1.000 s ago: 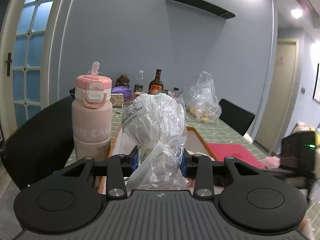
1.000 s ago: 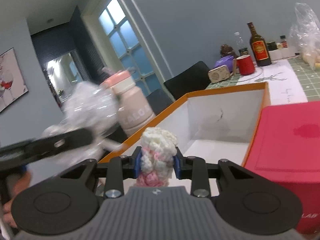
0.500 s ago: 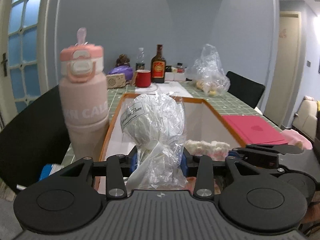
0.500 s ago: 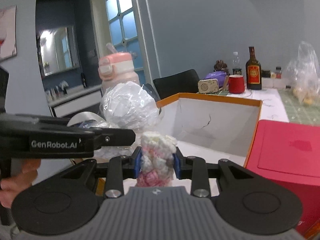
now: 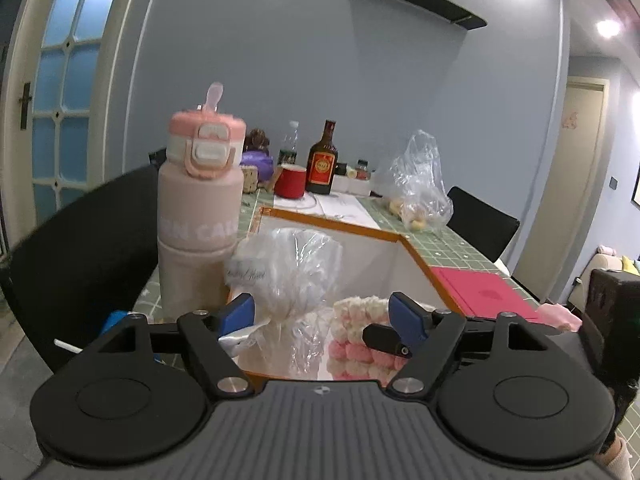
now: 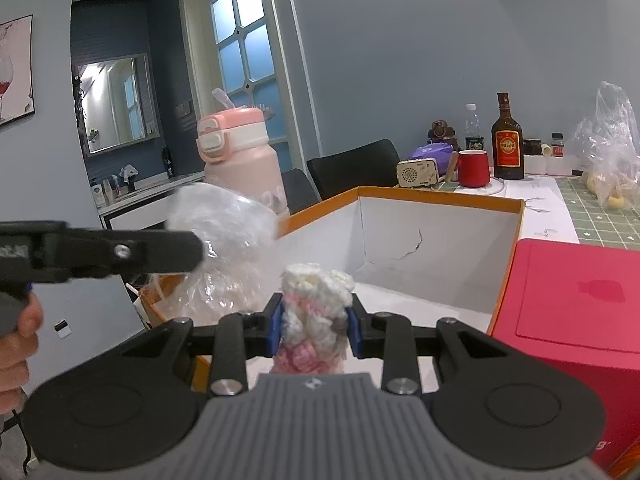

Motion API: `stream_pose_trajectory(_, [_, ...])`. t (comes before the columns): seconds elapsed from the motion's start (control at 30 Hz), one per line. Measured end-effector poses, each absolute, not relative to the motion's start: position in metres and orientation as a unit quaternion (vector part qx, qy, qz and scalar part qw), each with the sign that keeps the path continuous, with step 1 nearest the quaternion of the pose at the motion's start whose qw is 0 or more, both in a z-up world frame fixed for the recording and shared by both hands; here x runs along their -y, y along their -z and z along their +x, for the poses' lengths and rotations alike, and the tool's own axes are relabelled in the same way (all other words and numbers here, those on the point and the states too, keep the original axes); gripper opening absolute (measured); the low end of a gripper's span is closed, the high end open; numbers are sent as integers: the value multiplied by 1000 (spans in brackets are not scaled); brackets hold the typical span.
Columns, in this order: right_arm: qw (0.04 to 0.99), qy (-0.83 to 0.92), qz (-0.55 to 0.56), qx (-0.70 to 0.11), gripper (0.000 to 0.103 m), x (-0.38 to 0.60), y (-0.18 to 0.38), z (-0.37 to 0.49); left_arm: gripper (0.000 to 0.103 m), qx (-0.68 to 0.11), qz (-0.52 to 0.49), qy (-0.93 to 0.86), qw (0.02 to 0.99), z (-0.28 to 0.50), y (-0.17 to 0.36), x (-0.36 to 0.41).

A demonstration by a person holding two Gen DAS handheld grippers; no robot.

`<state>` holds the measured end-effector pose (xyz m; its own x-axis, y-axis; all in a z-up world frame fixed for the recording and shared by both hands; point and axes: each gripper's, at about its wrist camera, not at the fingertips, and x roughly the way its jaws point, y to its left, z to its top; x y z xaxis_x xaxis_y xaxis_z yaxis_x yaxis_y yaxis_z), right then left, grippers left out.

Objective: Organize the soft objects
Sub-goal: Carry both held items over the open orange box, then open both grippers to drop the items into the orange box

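Note:
A white soft bundle wrapped in clear plastic [image 5: 288, 276] sits low at the near left corner of the orange-rimmed white box [image 5: 416, 256]. My left gripper [image 5: 322, 314] is around it with its jaws opening wide, and the blue pads [image 5: 240, 312] stand apart from the wrap. A pink and white knitted piece [image 6: 314, 304] is pinched upright in my right gripper [image 6: 314, 328], which is shut on it above the box's near edge. In the left wrist view the knitted piece [image 5: 356, 336] shows just right of the bundle. The left gripper [image 6: 120, 252] and bundle [image 6: 224, 232] appear at the left of the right wrist view.
A tall pink bottle [image 5: 200, 208] stands just left of the box. A red lid [image 6: 580, 300] lies on its right. Further back are a red mug [image 5: 290, 180], a brown bottle [image 5: 322, 160] and a clear bag of food [image 5: 420, 188]. Black chairs [image 5: 80, 248] flank the table.
The left jaws, shut on the wrapped bundle before, have spread wide, and the bundle now sits lower in the box. The right gripper keeps its hold on the knitted piece.

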<state>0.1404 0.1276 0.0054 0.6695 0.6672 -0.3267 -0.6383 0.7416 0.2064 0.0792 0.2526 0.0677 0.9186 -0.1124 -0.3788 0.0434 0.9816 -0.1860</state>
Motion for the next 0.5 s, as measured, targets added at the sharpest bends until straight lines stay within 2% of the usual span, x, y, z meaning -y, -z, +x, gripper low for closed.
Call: stream_pose_trajectory(0.5, [910,-366,38,-191,34,-126,-6,140,90,-190,-99,55,975,74,-76,-241])
